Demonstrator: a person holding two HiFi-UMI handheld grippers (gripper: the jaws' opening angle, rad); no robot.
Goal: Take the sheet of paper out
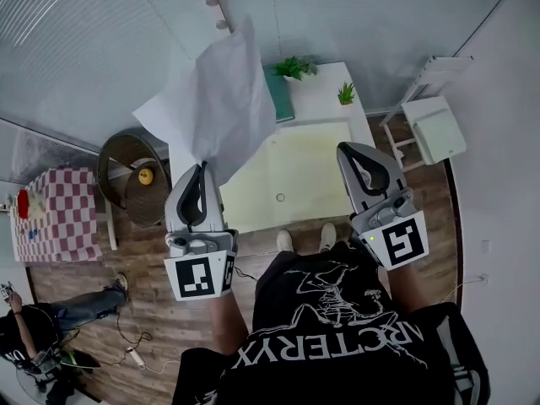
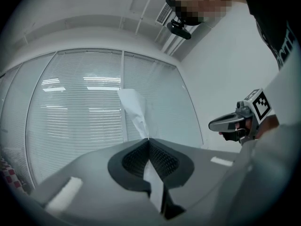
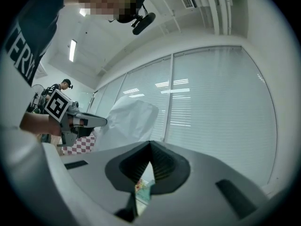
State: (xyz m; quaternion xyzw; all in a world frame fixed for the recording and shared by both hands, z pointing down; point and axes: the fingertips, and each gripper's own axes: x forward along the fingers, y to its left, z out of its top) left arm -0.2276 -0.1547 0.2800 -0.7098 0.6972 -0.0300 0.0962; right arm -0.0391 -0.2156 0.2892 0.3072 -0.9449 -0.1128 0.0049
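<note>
Fingers (image 2: 162, 160) of left gripper (image 2: 149, 141): pressed together, pinching the sheet of paper (image 1: 213, 99) by its bottom corner.
Sheet of paper: lifted in the air, rising crumpled above those fingertips, over the left edge of the table (image 1: 329, 112).
Right gripper (image 3: 150, 145): fingers closed on nothing, well apart from the paper.
</note>
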